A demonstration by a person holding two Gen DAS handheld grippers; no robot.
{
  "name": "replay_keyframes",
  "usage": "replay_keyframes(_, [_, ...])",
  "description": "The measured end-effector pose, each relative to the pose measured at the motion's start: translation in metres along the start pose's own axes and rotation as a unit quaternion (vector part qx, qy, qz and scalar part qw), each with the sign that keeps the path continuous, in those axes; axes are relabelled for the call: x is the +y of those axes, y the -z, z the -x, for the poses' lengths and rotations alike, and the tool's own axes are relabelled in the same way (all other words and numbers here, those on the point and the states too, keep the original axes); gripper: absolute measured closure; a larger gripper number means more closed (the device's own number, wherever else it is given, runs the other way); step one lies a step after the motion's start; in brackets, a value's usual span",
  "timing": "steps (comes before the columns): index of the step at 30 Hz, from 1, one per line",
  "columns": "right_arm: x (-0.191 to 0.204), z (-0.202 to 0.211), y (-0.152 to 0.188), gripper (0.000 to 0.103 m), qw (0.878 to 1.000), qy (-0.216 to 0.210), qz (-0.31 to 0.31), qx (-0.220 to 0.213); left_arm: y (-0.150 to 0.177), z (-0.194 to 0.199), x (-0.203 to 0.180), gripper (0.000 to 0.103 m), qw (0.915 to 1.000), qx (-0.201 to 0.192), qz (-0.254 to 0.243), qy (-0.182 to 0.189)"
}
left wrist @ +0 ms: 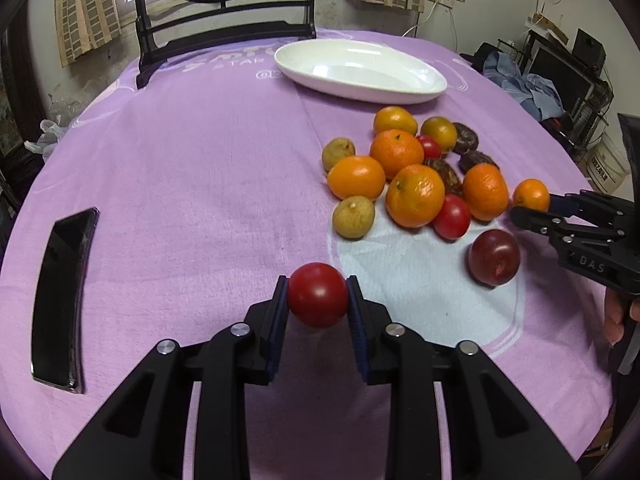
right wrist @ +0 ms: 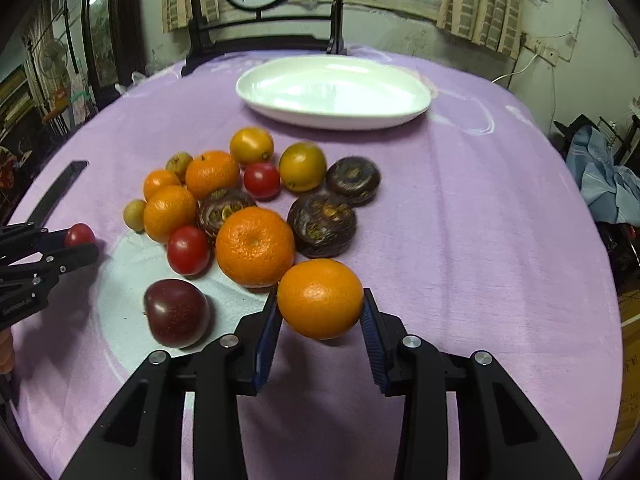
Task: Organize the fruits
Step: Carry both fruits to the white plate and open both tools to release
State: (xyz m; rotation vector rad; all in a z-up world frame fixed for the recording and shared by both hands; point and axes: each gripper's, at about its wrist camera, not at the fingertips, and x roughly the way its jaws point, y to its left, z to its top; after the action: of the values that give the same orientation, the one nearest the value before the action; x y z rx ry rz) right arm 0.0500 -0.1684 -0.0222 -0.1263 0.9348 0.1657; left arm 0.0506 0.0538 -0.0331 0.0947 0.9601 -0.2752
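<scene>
My left gripper [left wrist: 318, 300] is shut on a red cherry tomato [left wrist: 317, 294], held just above the purple cloth; it also shows at the left edge of the right wrist view [right wrist: 80, 240]. My right gripper [right wrist: 320, 308] is shut on a small orange [right wrist: 320, 298], also seen in the left wrist view [left wrist: 531, 196]. A pile of oranges [right wrist: 255, 245], cherry tomatoes [right wrist: 188, 250], small green-brown fruits [left wrist: 353, 216] and dark water chestnuts [right wrist: 322, 225] lies mid-table. A dark red plum [right wrist: 176, 312] lies beside it. An empty white oval dish [right wrist: 332, 90] sits at the far side.
A black phone [left wrist: 60, 296] lies on the cloth at the left. A dark wooden chair [left wrist: 224, 32] stands behind the table. Clutter and blue cloth [right wrist: 608, 180] lie beyond the table's right edge.
</scene>
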Motion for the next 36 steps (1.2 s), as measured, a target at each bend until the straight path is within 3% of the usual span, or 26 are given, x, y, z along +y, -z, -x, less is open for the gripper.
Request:
replay_keyframes(6, [-0.017,0.033,-0.023,0.063,0.999,-0.006,-0.001,-0.043,-0.039,0.021,-0.011,0.075,0.9992,-0.024,-0.031,0.000])
replay_keyframes(11, [-0.029,0.034,-0.072,0.063,0.997,-0.001,0.004,-0.080,-0.109,0.017,-0.031,0.075,0.9968,-0.054,-0.058,-0.014])
replay_keyframes(16, [-0.040,-0.004,-0.122,0.063,0.996,0.001,-0.006,-0.087,-0.177,-0.030,-0.038,0.075,0.9975,-0.055,-0.035,-0.029])
replay_keyframes(18, [-0.046,-0.032,-0.142,0.063,0.997,-0.005,-0.019,-0.075,-0.202,-0.061,-0.035,0.075,0.9986,-0.036,-0.014,-0.035])
replay_keyframes(23, [-0.054,-0.089,-0.167,0.063,0.998,-0.007,-0.037,-0.043,-0.233,-0.123,-0.020,0.075,0.9986,0.004,0.027,-0.045])
replay_keyframes(28, [-0.056,-0.127,-0.178,0.063,0.999,-0.008,-0.030,-0.006,-0.242,-0.162,-0.009,0.075,0.9968,0.036,0.048,-0.053])
replay_keyframes(31, [-0.056,-0.135,-0.178,0.060,0.999,-0.016,-0.031,0.005,-0.244,-0.165,-0.004,0.054,0.9967,0.034,0.067,-0.031])
replay_keyframes(32, [-0.057,-0.133,-0.177,0.048,0.999,-0.016,-0.036,0.004,-0.245,-0.160,-0.005,0.041,0.9971,0.028,0.067,-0.024])
replay_keyframes(33, [-0.057,-0.127,-0.175,0.045,0.999,-0.018,-0.040,-0.004,-0.245,-0.155,-0.006,0.034,0.9971,0.023,0.065,-0.033])
replay_keyframes(36, [-0.057,-0.101,-0.166,0.044,0.999,-0.020,-0.038,-0.026,-0.241,-0.126,-0.011,0.027,0.9975,-0.010,0.058,-0.039])
